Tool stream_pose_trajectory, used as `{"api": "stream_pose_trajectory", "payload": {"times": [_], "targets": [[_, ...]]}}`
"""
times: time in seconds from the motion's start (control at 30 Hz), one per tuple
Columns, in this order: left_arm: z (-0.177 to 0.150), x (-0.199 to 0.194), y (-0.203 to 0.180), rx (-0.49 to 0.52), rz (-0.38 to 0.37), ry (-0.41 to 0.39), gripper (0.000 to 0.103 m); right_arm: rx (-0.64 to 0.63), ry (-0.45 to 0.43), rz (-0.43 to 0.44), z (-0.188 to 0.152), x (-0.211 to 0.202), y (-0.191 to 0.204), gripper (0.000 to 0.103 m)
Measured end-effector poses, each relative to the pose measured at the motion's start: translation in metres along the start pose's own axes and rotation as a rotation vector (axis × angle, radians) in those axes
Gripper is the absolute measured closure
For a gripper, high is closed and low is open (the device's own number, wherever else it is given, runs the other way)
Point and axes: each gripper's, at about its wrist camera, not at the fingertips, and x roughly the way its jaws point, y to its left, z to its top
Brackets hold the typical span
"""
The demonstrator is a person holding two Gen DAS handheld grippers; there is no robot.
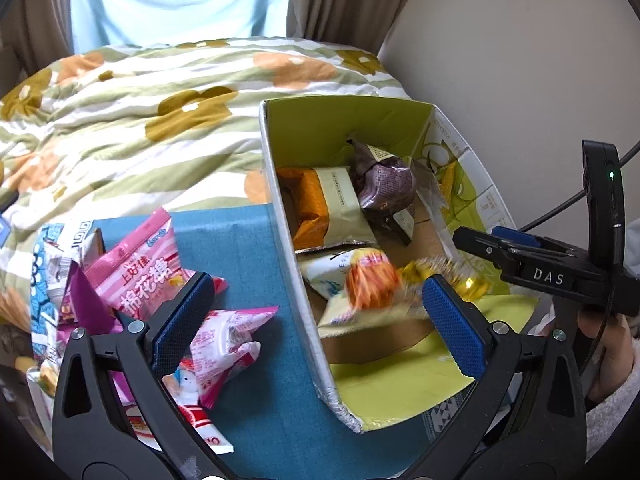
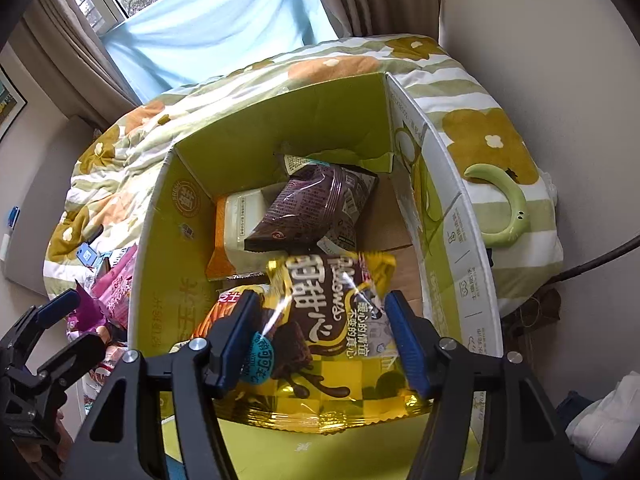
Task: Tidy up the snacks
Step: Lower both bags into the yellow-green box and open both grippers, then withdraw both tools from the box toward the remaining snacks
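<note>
I'm seeing the box (image 1: pixel 296 280) sitting on the cloth (image 1: pixel 248 248) w/ the bed (image 1: pixel 140 112) behind. Loose snack bags (image 1: pixel 144 280) are lying left of the box. Inside, three packs (image 2: pixel 304 208) are resting toward the back, another bag (image 2: pixel 328 320) hanging nearer me.

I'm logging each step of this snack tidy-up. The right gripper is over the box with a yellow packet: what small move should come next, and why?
Probably lower slightly and let go. The right gripper holds the shiny yellow-and-brown snack packet between its blue pads, already inside the walls of the green-lined cardboard box, above the packets lying there. The left gripper is open and empty, outside the drop.
</note>
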Motion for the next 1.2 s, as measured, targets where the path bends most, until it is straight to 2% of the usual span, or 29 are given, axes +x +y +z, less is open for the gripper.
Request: {"api": "stream_pose_trajectory", "payload": {"times": [0.03, 0.07, 0.1, 0.3, 0.5, 0.77, 0.9, 1.2], "targets": [[0.0, 0.001, 0.002, -0.01, -0.01, 0.004, 0.0, 0.001, -0.005, 0.0, -0.001, -0.001, 0.001, 0.03], [0.0, 0.001, 0.002, -0.013, -0.007, 0.005, 0.0, 0.001, -0.014, 0.003, -0.002, -0.002, 0.0, 0.015], [0.0, 0.001, 0.001, -0.008, 0.002, 0.005, 0.0, -0.004, -0.028, 0.007, -0.004, -0.005, 0.0, 0.009], [0.0, -0.01, -0.009, 0.023, 0.012, -0.015, 0.0, -0.022, -0.114, 0.009, -0.016, -0.025, -0.001, 0.009], [-0.005, -0.028, -0.02, 0.041, 0.023, -0.053, 0.0, -0.017, -0.15, 0.014, -0.021, -0.045, -0.003, 0.009], [-0.018, -0.077, -0.035, 0.072, 0.085, -0.168, 0.0, -0.029, -0.2, 0.024, -0.032, -0.084, -0.001, 0.009], [-0.033, -0.106, -0.044, 0.076, 0.11, -0.23, 0.0, -0.044, -0.254, 0.036, -0.045, -0.112, 0.005, 0.009], [-0.086, -0.162, -0.063, 0.077, 0.16, -0.297, 0.0, -0.133, -0.353, 0.018, -0.088, -0.174, 0.018, 0.009]]}}
